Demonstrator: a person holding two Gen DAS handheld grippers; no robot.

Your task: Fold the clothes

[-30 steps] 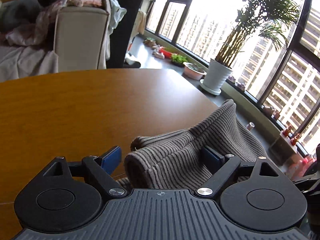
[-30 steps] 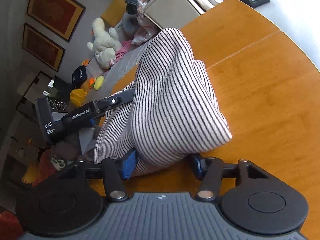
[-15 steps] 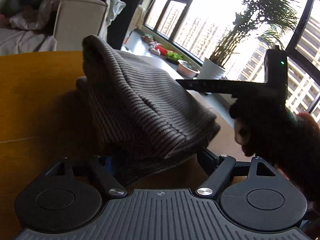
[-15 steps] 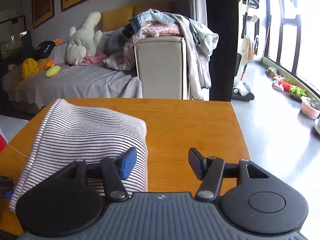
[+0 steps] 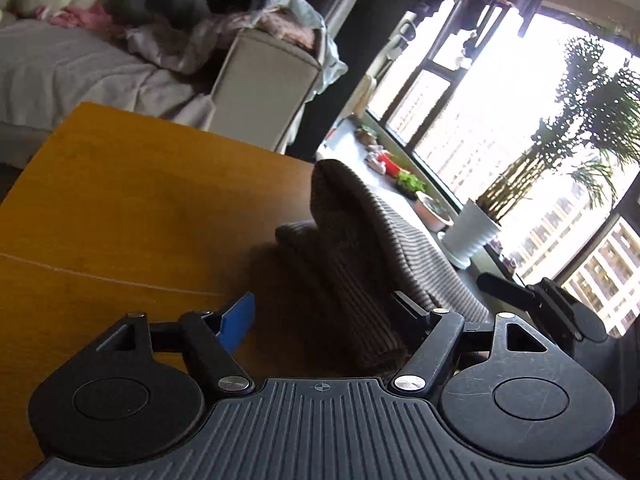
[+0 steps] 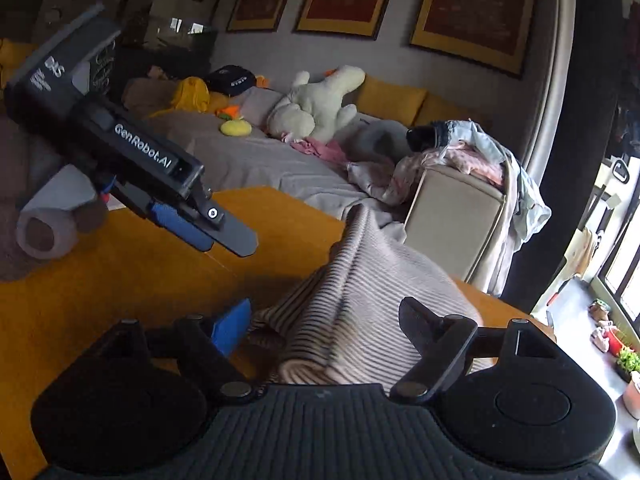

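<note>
Striped garment bunched on the bench – both my tongs spread

Left tongs (image 5: 320,316) are closing, right tongs (image 6: 320,320) opening; the striped garment (image 6: 360,312) sits between each pair on the wooden bench (image 5: 120,208) – ungripped

Striped garment (image 6: 372,304), orange-brown table (image 6: 120,280)
</note>
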